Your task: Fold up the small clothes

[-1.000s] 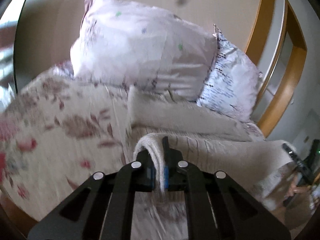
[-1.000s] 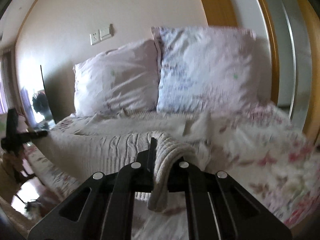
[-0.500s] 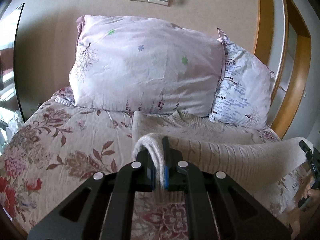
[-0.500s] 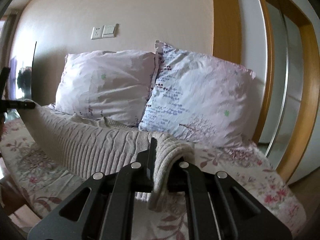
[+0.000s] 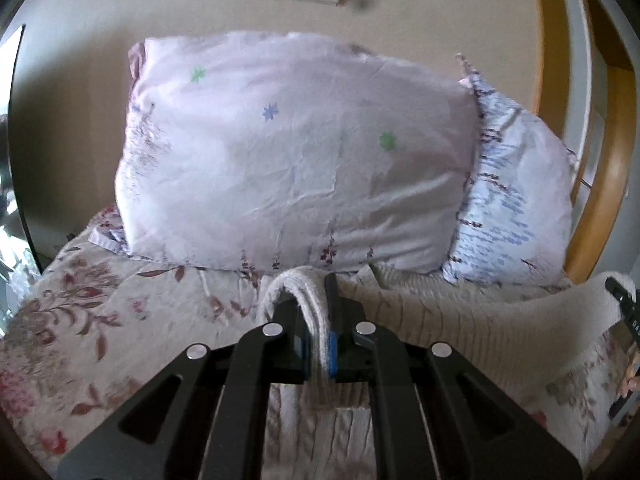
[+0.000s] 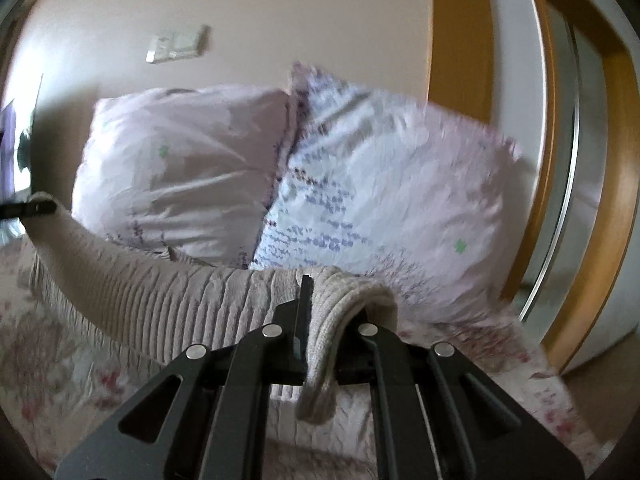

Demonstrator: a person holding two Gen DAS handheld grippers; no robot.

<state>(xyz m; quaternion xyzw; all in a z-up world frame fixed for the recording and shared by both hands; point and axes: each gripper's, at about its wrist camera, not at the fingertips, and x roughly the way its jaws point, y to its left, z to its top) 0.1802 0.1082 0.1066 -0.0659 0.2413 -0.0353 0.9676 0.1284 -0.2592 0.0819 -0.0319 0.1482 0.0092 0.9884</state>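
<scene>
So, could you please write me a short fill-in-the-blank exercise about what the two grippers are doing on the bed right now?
1. The left gripper and the right gripper are each shut on an edge of the same knitted ____.
2. Behind the sweater, ____ pillows lean against the wall.
3. The sweater hangs stretched above a quilt printed with a ____ pattern.
4. On the wall above the lilac pillow sit a socket and a light ____.

Missing words: sweater; two; floral; switch
</scene>
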